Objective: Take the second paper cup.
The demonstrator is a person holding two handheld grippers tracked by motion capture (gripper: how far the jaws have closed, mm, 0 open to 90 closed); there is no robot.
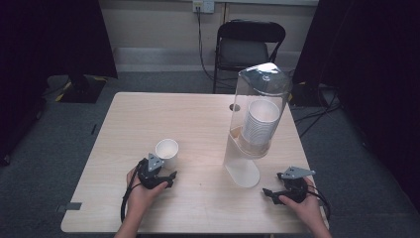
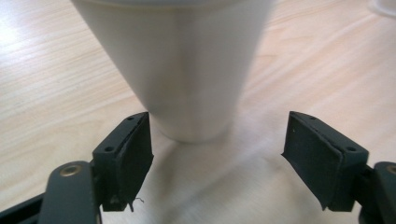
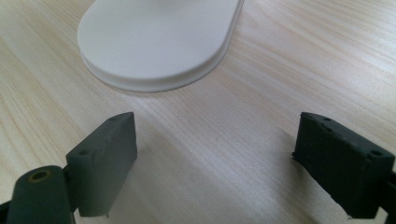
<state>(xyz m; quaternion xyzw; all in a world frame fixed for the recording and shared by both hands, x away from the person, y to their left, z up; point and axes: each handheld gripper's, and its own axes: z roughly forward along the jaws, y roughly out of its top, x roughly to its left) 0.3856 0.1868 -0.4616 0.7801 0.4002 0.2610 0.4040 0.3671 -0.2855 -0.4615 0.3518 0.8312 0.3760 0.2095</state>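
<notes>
On the left side of the table (image 1: 119, 124), the person's left hand (image 1: 141, 191) holds the left gripper (image 1: 171, 177) low over the wood. Its jaws stand wide apart and hold nothing. Just in front of them stands a white paper cup (image 1: 166, 150), upright on its narrow base, with its open mouth up. From the high view the cup looks empty and clean, with a thin rolled rim. In the left gripper view the cup (image 2: 180, 70) is very close: its wall is plain white, smooth, and becomes narrower toward the bottom, and one faint vertical seam runs down it. The base sits on the table just beyond the jaw tips and between their lines; the left pad (image 2: 128, 154) is near the cup's foot, but I cannot tell if it touches.

More to the right stands a tall clear cup dispenser (image 1: 255, 124), with a stack of white cups (image 1: 260, 121) inside it and a flat white foot (image 1: 242, 173) on the table.

At the far right, the right hand (image 1: 307, 206) holds the right gripper (image 1: 267, 193) near the table's front edge. Its jaws are also wide apart and empty, and in the right gripper view they point at the dispenser's rounded white foot (image 3: 159, 42), which lies a little beyond them.
</notes>
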